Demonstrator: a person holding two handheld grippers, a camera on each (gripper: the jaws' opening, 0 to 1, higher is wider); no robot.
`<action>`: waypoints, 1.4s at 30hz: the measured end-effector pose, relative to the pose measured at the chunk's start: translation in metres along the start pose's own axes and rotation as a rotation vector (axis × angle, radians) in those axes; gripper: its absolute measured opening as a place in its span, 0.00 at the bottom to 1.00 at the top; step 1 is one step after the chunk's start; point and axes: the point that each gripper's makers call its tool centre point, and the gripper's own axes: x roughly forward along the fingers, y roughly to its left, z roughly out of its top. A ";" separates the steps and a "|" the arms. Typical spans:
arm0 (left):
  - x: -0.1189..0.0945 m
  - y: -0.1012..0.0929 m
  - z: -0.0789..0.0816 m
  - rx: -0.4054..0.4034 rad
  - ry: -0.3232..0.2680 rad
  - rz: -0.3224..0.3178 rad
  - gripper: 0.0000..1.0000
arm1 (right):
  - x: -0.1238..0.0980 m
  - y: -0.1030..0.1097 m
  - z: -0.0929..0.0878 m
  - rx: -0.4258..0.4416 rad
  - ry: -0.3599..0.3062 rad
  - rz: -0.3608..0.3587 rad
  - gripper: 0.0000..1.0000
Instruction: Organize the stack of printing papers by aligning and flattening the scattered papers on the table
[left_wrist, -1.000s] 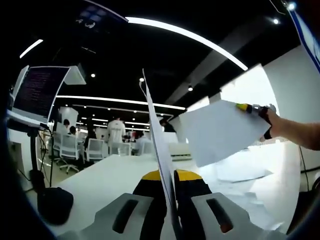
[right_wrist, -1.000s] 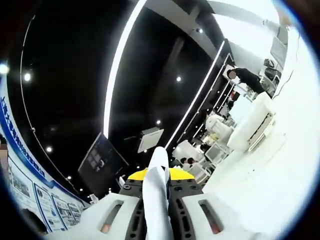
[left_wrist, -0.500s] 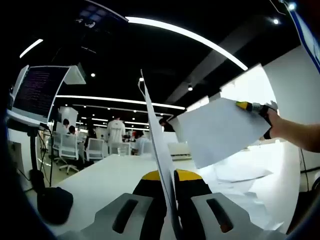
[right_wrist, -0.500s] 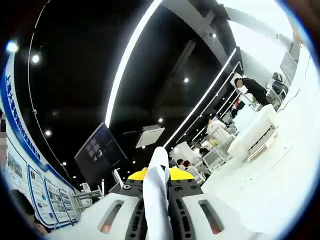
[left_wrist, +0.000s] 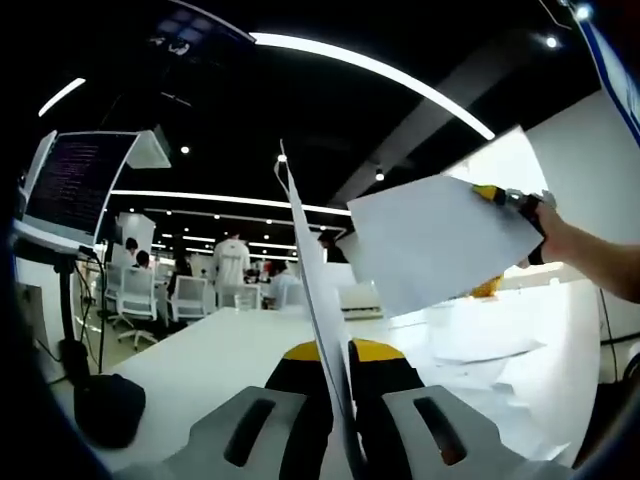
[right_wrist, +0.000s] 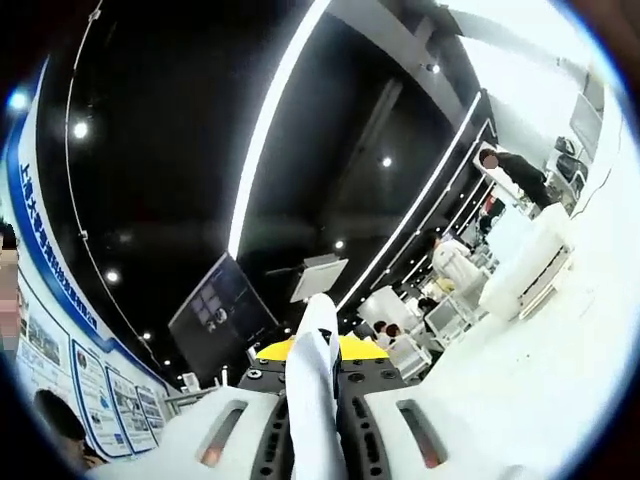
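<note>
Both grippers, left (left_wrist: 340, 385) and right (right_wrist: 312, 385), hold a sheet (left_wrist: 315, 290) clenched in their fingers above the surface (left_wrist: 230, 350); next, bring both sheets together and lay them flat.

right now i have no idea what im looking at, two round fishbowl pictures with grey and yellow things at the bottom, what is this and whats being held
These are two fisheye cameras, each riding on a hand-held gripper that a person carries, one per hand. There is no robot arm.

In the left gripper view, the grey and yellow parts at the bottom are the left hand-held gripper. Its jaws are closed on a sheet of paper, seen edge-on and standing up.

The same view shows the right hand-held gripper, held in the person's hand, pinching a second sheet in the air. Below lies a white table with loose papers scattered on it.

The right gripper view looks along the right hand-held gripper, toward the ceiling lights. White paper rises between its jaws.

A monitor stands on the left, with people and office chairs behind.
</note>
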 end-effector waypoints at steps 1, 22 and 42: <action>0.000 0.000 0.000 0.000 0.000 0.000 0.09 | 0.001 0.001 0.000 0.002 -0.001 0.004 0.05; 0.001 -0.001 -0.001 0.001 0.007 -0.005 0.09 | 0.015 0.047 0.005 0.035 -0.024 0.102 0.05; 0.001 -0.001 -0.002 0.005 0.011 -0.011 0.09 | 0.036 0.060 -0.037 0.119 0.014 0.140 0.05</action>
